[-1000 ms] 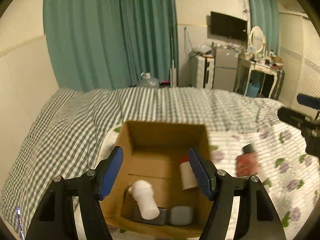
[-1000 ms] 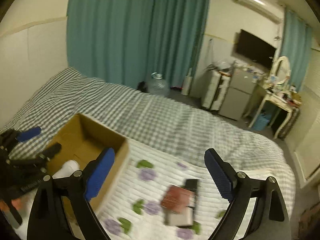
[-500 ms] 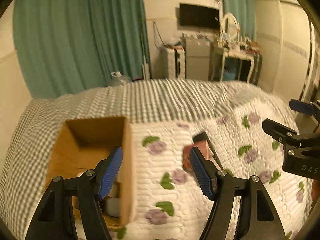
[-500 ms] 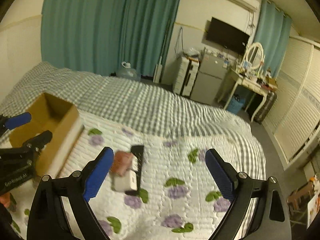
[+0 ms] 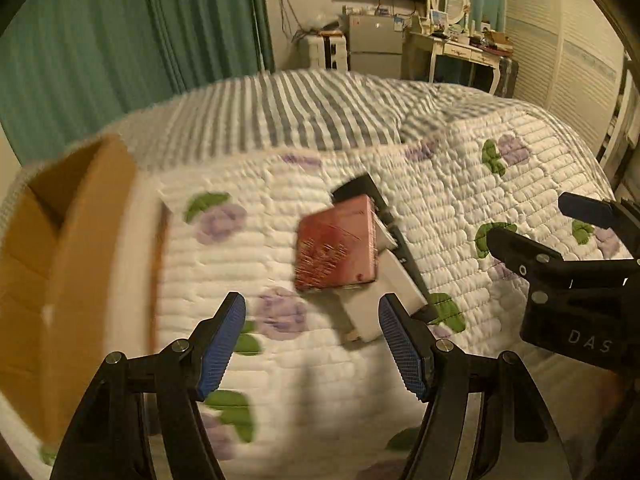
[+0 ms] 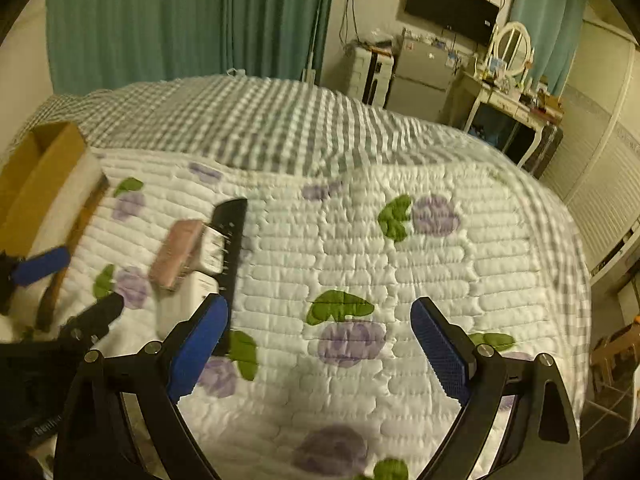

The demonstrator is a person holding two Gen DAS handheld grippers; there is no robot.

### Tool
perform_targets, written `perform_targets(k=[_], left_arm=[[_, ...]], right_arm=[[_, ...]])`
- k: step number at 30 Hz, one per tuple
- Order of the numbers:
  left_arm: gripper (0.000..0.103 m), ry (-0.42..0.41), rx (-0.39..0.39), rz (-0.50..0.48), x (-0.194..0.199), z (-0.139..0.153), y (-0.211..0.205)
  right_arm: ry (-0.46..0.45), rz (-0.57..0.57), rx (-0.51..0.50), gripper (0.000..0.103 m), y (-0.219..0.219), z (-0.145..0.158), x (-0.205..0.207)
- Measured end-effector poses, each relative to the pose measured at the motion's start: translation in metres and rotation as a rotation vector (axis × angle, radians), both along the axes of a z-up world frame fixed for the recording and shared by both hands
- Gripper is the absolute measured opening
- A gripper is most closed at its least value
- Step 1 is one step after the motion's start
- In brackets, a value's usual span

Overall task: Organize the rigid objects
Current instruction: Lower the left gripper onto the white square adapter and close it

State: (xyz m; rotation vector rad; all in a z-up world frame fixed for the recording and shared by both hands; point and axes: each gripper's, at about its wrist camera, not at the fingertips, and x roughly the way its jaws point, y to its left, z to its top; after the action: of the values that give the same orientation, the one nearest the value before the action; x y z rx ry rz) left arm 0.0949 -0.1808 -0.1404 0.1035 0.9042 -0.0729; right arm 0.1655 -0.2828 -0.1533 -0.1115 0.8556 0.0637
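Note:
A red-pink box (image 5: pixel 338 242) lies on a white flat box (image 5: pixel 384 288) and a long black bar (image 5: pixel 394 236) on the flowered quilt. My left gripper (image 5: pixel 312 340) is open and empty, just short of this pile. The open cardboard box (image 5: pixel 48 248) stands to its left. In the right wrist view the pile shows at the left: pink box (image 6: pixel 176 252), white box (image 6: pixel 188 292), black bar (image 6: pixel 232 248). My right gripper (image 6: pixel 320 348) is open and empty over bare quilt, right of the pile. The cardboard box (image 6: pixel 36 176) is at the far left.
The quilt (image 6: pixel 360 248) covers the near bed, with a grey checked blanket (image 6: pixel 240 120) behind. Teal curtains, a small fridge (image 5: pixel 374 40) and a dressing table (image 5: pixel 460 52) stand beyond the bed. My right gripper shows at the right of the left wrist view (image 5: pixel 532 224).
My left gripper has swung right from over the cardboard box to the pile of boxes. My right gripper has moved right and closer to the quilt. Both stayed open.

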Motion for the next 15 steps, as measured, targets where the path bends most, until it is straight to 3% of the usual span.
perform_targets(k=[5,10,15], left_arm=[[0.072,0.028,-0.048,0.006,0.019,-0.018,-0.016],[0.072,0.001,-0.070,0.038,0.029,-0.018,-0.018],[0.072,0.064,-0.155,0.038,0.029,-0.019,-0.016]], right_arm=[[0.027,-0.040,0.085,0.093,-0.021,-0.008,0.009],[0.032,-0.042,0.148,0.093,-0.031,-0.009,0.009],[0.016,-0.048,0.167,0.093,-0.034,-0.003,0.006]])
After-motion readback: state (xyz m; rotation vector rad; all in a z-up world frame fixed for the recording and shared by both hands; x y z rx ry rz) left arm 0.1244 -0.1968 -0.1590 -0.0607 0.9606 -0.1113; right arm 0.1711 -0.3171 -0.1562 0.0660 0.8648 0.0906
